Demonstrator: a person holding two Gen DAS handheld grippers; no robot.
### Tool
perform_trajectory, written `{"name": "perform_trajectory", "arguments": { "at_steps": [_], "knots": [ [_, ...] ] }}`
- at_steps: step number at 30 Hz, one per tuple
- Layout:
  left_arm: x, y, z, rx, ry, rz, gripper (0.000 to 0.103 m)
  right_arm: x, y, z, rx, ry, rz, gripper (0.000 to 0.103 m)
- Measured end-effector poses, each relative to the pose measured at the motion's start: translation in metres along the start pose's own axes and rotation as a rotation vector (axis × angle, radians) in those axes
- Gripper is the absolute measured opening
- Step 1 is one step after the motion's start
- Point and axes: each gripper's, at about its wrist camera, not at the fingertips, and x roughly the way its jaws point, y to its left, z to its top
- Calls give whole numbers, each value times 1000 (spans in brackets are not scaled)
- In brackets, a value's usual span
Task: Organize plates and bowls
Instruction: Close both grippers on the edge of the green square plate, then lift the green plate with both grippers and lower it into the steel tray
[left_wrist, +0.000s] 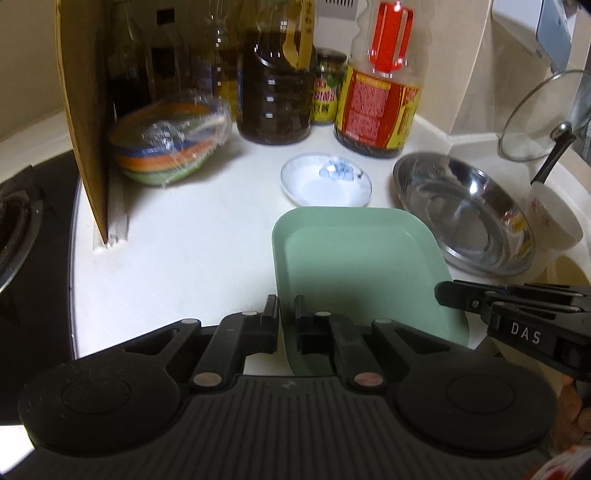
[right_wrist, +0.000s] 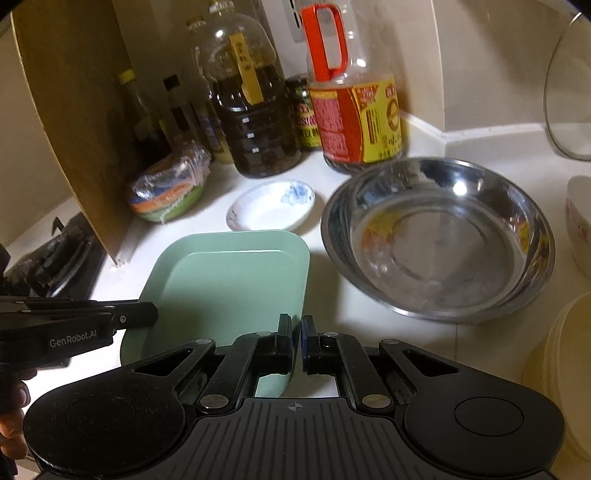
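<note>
A pale green square plate lies at the middle of the white counter. Both grippers hold it from the near side. My left gripper is shut on its left rim. My right gripper is shut on its right rim. Each gripper also shows in the other's view, the right gripper from the right and the left gripper from the left. Behind the plate sits a small white saucer with a blue flower. A steel dish rests to the right.
Wrapped coloured bowls sit beside an upright wooden board. Oil and sauce bottles line the back wall. A floral white bowl, a glass lid and a cream stack are right; the stove is left.
</note>
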Motion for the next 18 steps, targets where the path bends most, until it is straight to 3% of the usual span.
{"name": "perform_trajectory", "arguments": {
  "at_steps": [7, 18],
  "knots": [
    [0, -17, 18, 32, -38, -41, 6, -16, -15, 14, 23, -53, -27, 5],
    [40, -76, 51, 150, -56, -166, 6, -29, -72, 30, 131, -114, -178, 5]
  ]
}}
